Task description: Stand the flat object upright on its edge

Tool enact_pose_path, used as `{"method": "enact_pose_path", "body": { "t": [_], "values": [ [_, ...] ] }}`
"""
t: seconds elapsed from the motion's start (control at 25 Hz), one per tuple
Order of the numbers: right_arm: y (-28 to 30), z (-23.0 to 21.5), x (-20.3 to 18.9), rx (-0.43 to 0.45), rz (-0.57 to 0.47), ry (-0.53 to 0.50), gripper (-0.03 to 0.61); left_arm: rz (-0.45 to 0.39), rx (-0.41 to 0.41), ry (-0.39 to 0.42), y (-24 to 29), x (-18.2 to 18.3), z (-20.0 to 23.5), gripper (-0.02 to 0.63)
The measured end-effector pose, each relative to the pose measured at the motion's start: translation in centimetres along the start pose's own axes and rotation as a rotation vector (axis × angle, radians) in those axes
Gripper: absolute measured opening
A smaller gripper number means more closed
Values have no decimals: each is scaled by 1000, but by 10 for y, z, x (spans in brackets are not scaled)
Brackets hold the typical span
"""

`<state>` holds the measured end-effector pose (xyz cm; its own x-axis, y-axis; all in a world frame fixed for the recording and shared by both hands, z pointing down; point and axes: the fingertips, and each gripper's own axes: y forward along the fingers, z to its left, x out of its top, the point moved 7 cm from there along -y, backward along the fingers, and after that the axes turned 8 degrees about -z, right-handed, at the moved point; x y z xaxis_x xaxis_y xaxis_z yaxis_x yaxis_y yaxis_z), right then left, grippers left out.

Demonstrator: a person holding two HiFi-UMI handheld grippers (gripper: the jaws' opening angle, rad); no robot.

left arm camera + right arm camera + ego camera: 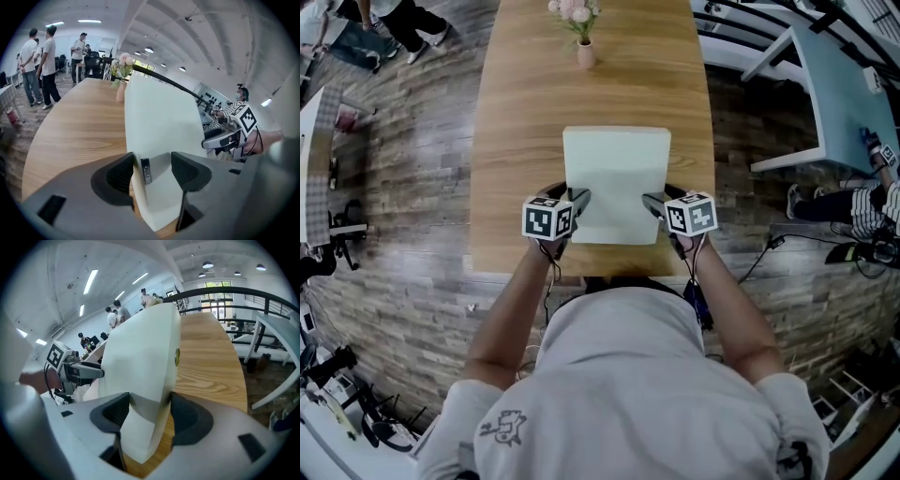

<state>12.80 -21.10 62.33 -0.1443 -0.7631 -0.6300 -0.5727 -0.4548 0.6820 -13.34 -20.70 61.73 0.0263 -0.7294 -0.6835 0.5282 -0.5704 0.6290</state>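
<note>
A flat white box (616,183) lies on the wooden table (520,112), close to its near edge. My left gripper (579,199) holds the box's near left corner and my right gripper (654,202) its near right corner. In the left gripper view the box (159,122) runs between the jaws of the left gripper (150,171), its thin side with a small label facing me. In the right gripper view the box (136,362) fills the gap of the right gripper (147,413). Both are shut on it. Whether the near edge is off the table I cannot tell.
A small vase of pink flowers (585,52) stands at the table's far end, in line with the box. The table's near edge runs just below the grippers. Pale tables (825,84) stand to the right. Several people (40,61) stand beyond the table's far left.
</note>
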Motion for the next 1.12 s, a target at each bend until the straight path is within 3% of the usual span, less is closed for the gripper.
{"method": "enact_pose_path", "body": {
  "t": [0.48,1.12],
  "values": [
    [-22,12,40,-113,-129,-180,282,-142,26,180,-13,48,-15,258],
    [-22,17,56,-258,-319,-378,281,-348,96,265,-4,54,-17,256]
  ]
}}
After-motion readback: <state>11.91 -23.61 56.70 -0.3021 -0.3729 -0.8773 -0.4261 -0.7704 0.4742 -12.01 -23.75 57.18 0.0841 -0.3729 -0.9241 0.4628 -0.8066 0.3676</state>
